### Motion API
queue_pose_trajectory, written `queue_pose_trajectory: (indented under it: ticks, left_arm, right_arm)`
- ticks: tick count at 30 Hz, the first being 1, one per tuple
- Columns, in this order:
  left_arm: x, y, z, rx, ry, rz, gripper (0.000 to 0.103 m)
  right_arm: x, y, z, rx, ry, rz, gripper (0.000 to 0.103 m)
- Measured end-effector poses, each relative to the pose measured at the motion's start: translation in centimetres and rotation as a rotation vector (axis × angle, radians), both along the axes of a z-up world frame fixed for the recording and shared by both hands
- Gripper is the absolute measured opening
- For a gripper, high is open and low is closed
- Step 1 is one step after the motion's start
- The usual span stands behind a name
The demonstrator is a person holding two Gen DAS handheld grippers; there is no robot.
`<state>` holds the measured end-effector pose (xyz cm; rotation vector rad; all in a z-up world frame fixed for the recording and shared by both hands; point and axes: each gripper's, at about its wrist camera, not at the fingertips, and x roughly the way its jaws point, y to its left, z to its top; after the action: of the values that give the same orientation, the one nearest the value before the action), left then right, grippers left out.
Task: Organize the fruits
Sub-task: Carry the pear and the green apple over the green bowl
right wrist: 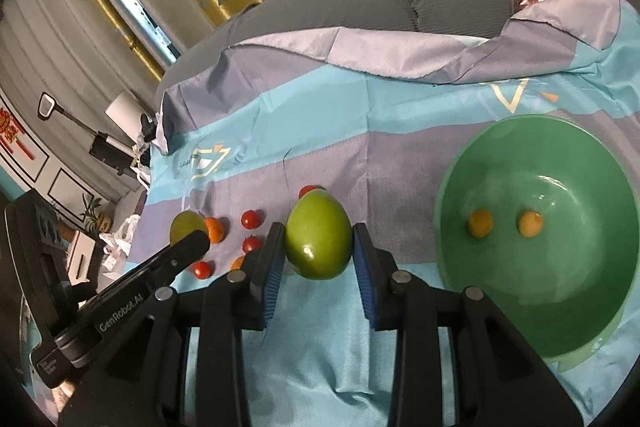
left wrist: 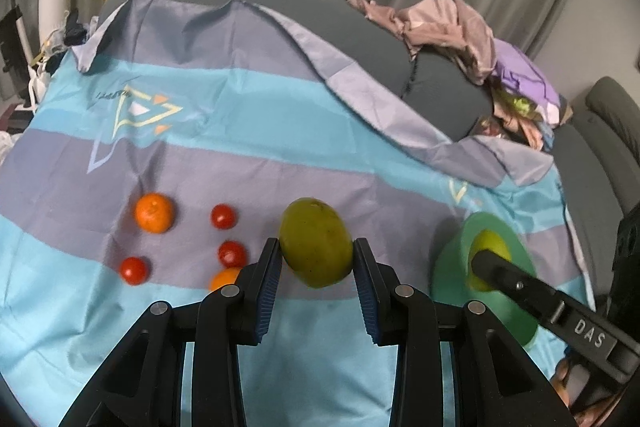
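The left tool (left wrist: 316,251) is clamped on a yellow-green mango (left wrist: 316,242), its blue pads pressing both sides of the fruit, which hangs clear of the striped cloth (left wrist: 240,155) just ahead of the fingers. The right tool (right wrist: 319,247) is likewise clamped on a brighter green mango (right wrist: 319,234), held up with the green bowl (right wrist: 600,339) to its right.

Judging by how things lie, the sorting is at an early-to-middle stage. Two small orange fruits (right wrist: 480,223) already sit in the bowl's bottom. Both mangoes are in hand but neither has been set down. Ahead and to the left of the left tool, loose fruit is waiting on the cloth: a mandarin (left wrist: 154,213), a second orange fruit (left wrist: 225,279) partly hidden behind the left finger, and three cherry tomatoes (left wrist: 223,216).

Readable writing: "DAS" on the right tool's body as seen from the left wrist view, and "GenRobot.AI" on the left tool's body as seen from the right wrist view. The cloth carries a triangular logo (left wrist: 140,115) with small lettering too blurred to read.
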<state>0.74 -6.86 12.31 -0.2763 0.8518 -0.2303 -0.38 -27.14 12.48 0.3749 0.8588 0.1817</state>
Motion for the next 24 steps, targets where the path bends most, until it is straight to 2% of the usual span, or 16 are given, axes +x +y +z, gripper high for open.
queue_pose_trajectory:
  ticks: [6, 16, 24]
  left_arm:
    - [0.1, -2.7, 0.9, 0.003, -0.021, -0.038, 0.036]
    - [0.7, -6.8, 1.5, -0.005, -0.038, -0.104, 0.036]
    - [1.3, -10.7, 0.1, -0.023, -0.001, -0.181, 0.036]
  right_arm:
    - [-0.7, -1.3, 1.1, 0.010, -0.035, -0.025, 0.034]
    - [-1.6, -5.2, 1.8, 0.020, -0.059, -0.133, 0.034]
    - [-2.2, -8.5, 1.6, 0.009, -0.043, -0.243, 0.034]
